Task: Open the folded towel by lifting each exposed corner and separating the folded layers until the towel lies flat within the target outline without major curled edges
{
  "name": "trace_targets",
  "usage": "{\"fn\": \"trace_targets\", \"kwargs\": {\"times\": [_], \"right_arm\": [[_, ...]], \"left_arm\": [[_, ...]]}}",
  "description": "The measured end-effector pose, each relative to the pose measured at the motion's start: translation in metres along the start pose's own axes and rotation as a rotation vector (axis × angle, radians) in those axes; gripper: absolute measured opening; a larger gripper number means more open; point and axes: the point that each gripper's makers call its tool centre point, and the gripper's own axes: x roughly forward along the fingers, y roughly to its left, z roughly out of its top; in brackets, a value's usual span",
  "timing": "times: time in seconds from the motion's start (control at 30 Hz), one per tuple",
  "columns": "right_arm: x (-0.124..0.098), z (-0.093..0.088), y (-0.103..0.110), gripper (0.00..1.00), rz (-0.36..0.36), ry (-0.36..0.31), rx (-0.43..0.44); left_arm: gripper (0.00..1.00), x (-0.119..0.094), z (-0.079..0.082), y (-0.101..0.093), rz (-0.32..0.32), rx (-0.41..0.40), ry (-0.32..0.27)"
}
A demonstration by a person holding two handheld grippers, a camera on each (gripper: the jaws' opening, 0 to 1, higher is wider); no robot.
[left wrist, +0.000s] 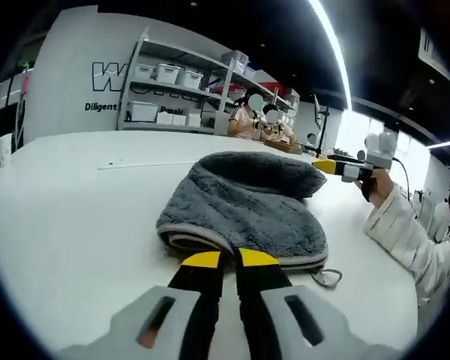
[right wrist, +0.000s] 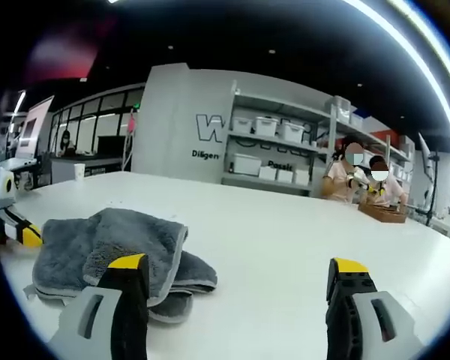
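The folded grey towel (left wrist: pixel 244 206) lies on the white table (left wrist: pixel 67 217) directly ahead of the closed left gripper (left wrist: pixel 229 259), its trimmed edge touching the tips (the wide-open right gripper (right wrist: pixel 240 274) has the towel off to its left).

Towel (left wrist: pixel 244 202): charcoal grey, plush, uniform, no print; pale grey binding along the hem. Same dark grey in right gripper view (right wrist: pixel 112 244), hem lighter.

Counter (left wrist: pixel 67 217): plain glossy white, unpatterned.

Left gripper (left wrist: pixel 230 260): yellow tips, black jaw bars, light grey body behind. Seen from the right gripper view (right wrist: pixel 19 229): yellow tip, black bar, whitish housing.

Right gripper (right wrist: pixel 238 271): yellow caps over black, grey body below. Seen from the left gripper view (left wrist: pixel 337 166): yellow tip, white-grey housing.

Sleeve (left wrist: pixel 405 232): white.

Shelving (left wrist: pixel 176 90): pale grey frame, white bins.

Wall (right wrist: pixel 180 112): light grey with dark lettering.

Ceiling (right wrist: pixel 232 37): black, crossed by white light strips.
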Motion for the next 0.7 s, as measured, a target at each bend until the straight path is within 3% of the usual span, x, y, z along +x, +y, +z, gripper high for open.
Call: {"fn": "trace_targets", "kwargs": {"times": [0.7], "right_arm": [[-0.001, -0.001, 0.008, 0.97, 0.036, 0.010, -0.007]], "left_arm": [[0.05, -0.013, 0.004, 0.033, 0.121, 0.039, -0.010]]}}
